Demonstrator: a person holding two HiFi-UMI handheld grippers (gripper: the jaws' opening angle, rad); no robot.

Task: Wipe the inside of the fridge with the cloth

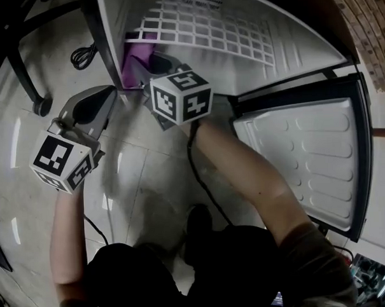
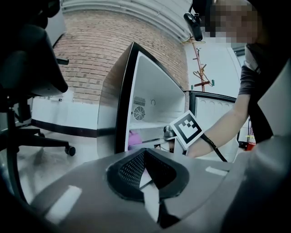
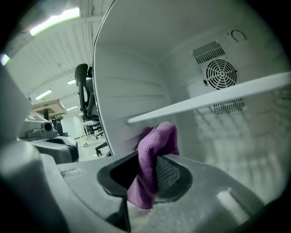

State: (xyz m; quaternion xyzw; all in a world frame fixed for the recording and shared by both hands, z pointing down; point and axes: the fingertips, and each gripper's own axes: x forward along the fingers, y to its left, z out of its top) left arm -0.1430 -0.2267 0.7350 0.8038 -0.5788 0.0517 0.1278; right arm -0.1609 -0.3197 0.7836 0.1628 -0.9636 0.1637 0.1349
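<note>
Right gripper (image 3: 150,172): it is clenched on the purple cloth (image 3: 152,152). The cloth folds over between the pads and its end hangs down below them.
Cloth position: it is inside the fridge (image 1: 290,47), under the white shelf (image 3: 209,98) and close to the left inner wall. I cannot tell if it touches the wall.
Left gripper (image 2: 145,175): it is outside the fridge, above the tiled floor (image 1: 149,177). Its tips are together and nothing is between them.
Hidden in head view: the marker cube (image 1: 180,96) covers most of the right gripper's jaws. Only a small purple part of the cloth shows, at the left edge of the fridge.
Hidden in right gripper view: the gripper's own grey body covers the bottom of the fridge.
Fridge door (image 1: 307,157): it stands open at the right side, and its far edge is cut off by the frame.
Back wall: a round fan grille (image 3: 219,73) shows above the shelf.
Around: an office chair (image 1: 16,55) is on the left, only partly in view.
</note>
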